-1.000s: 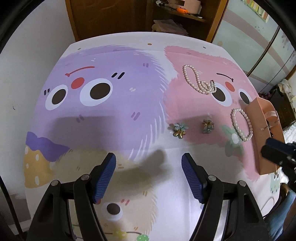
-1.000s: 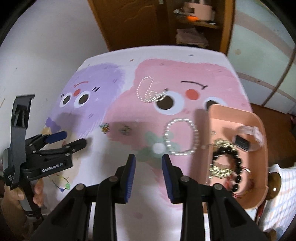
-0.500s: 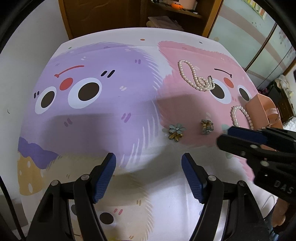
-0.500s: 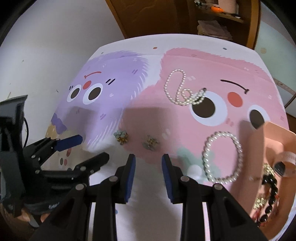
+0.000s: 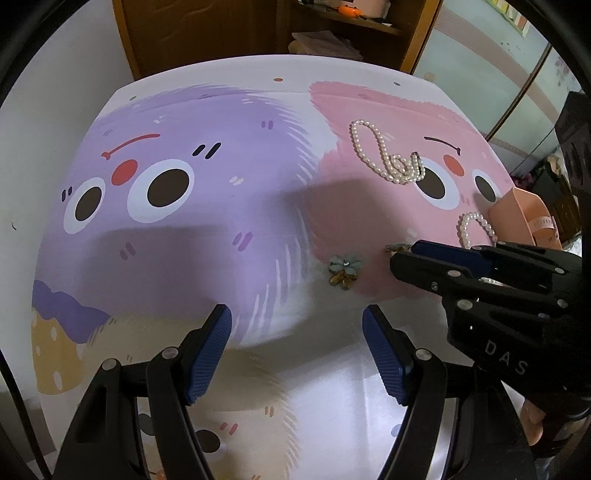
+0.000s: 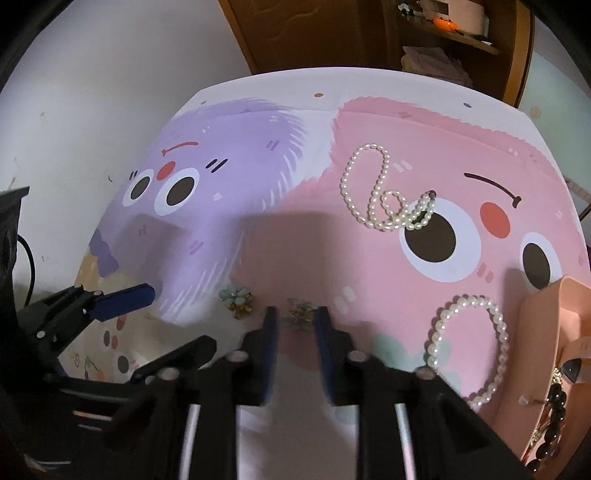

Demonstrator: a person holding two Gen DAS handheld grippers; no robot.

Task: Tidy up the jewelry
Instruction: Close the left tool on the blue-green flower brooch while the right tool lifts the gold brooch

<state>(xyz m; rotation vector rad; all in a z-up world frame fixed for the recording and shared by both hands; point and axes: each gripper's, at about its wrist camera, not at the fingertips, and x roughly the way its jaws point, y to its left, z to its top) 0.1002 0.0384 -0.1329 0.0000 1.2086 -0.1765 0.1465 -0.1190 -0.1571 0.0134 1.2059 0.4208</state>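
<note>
Two flower earrings lie mid-table. My right gripper (image 6: pixel 295 314) is open, its fingers on either side of the right earring (image 6: pixel 298 313), low over the cloth; it also shows in the left wrist view (image 5: pixel 400 258). The left earring (image 6: pixel 236 298) lies just left of it, seen too in the left wrist view (image 5: pixel 345 268). My left gripper (image 5: pixel 297 328) is open and empty, hovering nearer the table's front. A pearl necklace (image 6: pixel 384 195) lies farther back. A pearl bracelet (image 6: pixel 471 345) lies beside the pink tray (image 6: pixel 532 354), which holds a black bead bracelet (image 6: pixel 552 439).
The table carries a cartoon cloth (image 5: pixel 207 206) with purple and pink monster faces. A white wall (image 6: pixel 74 110) stands at the left. A wooden shelf unit (image 5: pixel 332 29) stands behind the table's far edge.
My right gripper moved left and forward, down to the table, until its fingers straddle the right earring. The left gripper stayed open and shifted only slightly.
</note>
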